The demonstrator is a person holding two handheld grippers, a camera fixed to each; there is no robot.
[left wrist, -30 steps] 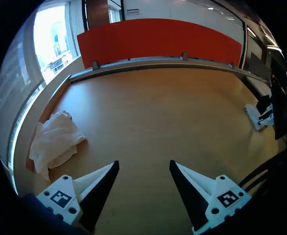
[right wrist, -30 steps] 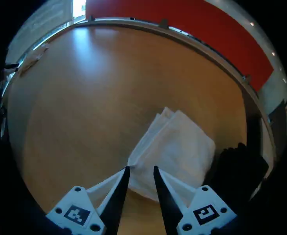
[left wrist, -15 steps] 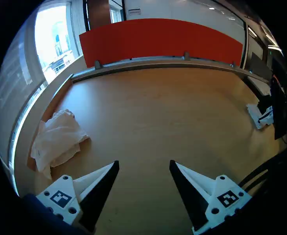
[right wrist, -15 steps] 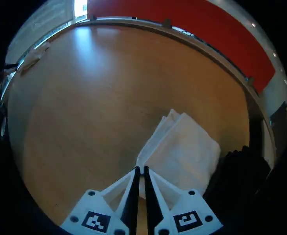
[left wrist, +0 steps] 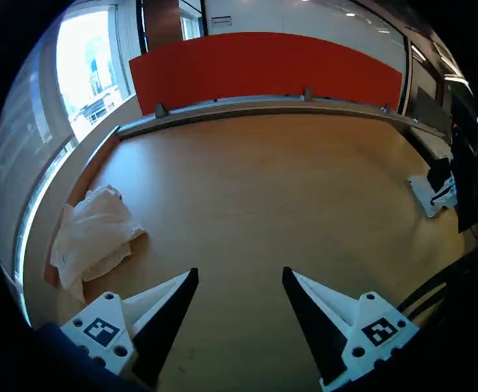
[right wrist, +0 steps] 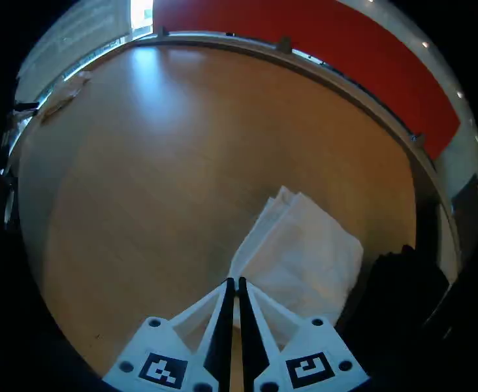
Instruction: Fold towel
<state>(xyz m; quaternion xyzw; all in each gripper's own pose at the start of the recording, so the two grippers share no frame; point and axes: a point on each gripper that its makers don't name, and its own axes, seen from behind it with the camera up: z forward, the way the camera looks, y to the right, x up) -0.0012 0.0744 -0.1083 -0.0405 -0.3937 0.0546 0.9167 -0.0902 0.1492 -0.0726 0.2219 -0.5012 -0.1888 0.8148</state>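
Note:
A folded white towel (right wrist: 307,251) lies on the wooden table (right wrist: 147,176), toward its right side. My right gripper (right wrist: 234,282) is shut on the towel's near-left corner, its fingers almost touching with cloth between them. My left gripper (left wrist: 239,271) stands open over bare table with nothing between its fingers. A crumpled white cloth (left wrist: 92,232) lies to its left by the table's edge; the right gripper view has this cloth (right wrist: 63,95) small at the far left. The left gripper view shows the folded towel (left wrist: 428,196) far right, with the other gripper's dark body on it.
A red partition (left wrist: 265,65) runs along the table's far edge behind a metal rail. Windows stand at the left. A black object (right wrist: 402,284) sits just right of the folded towel. Dark cables (left wrist: 435,287) cross the near right corner.
My right gripper went from open beside the towel's corner to shut on it. The left gripper and the crumpled cloth have hardly moved.

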